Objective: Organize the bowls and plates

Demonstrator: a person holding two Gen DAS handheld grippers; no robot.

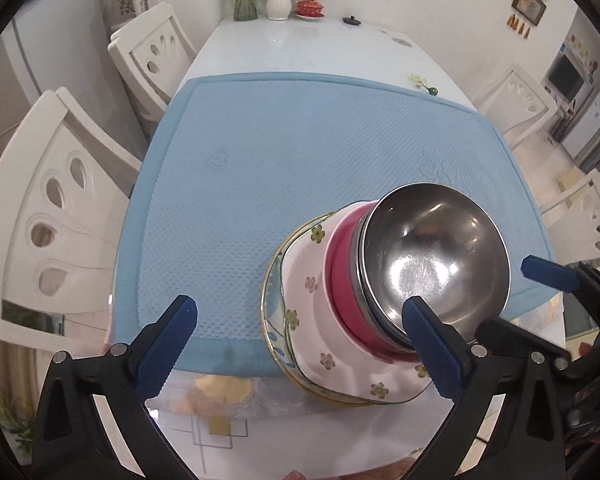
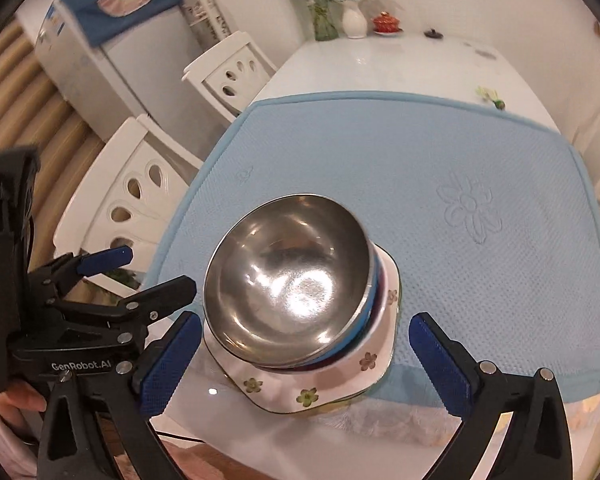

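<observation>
A stack of dishes stands at the near edge of the blue mat (image 1: 300, 160). On top is a steel bowl (image 1: 436, 256), under it a pink bowl (image 1: 340, 276), then a white flowered dish (image 1: 308, 292) on a gold-rimmed plate (image 1: 270, 320). The steel bowl (image 2: 288, 276) and flowered dish (image 2: 312, 388) also show in the right wrist view. My left gripper (image 1: 300, 340) is open and empty, just left of the stack. My right gripper (image 2: 304, 356) is open and empty, its fingers either side of the stack's near side, not touching.
White chairs (image 1: 56, 216) stand along the left of the table and others (image 1: 588, 208) on the right. At the far end are vases of flowers (image 1: 278, 0), a red lidded cup (image 1: 310, 7) and a small dark lid (image 1: 352, 20). A fridge (image 2: 112, 52) stands behind.
</observation>
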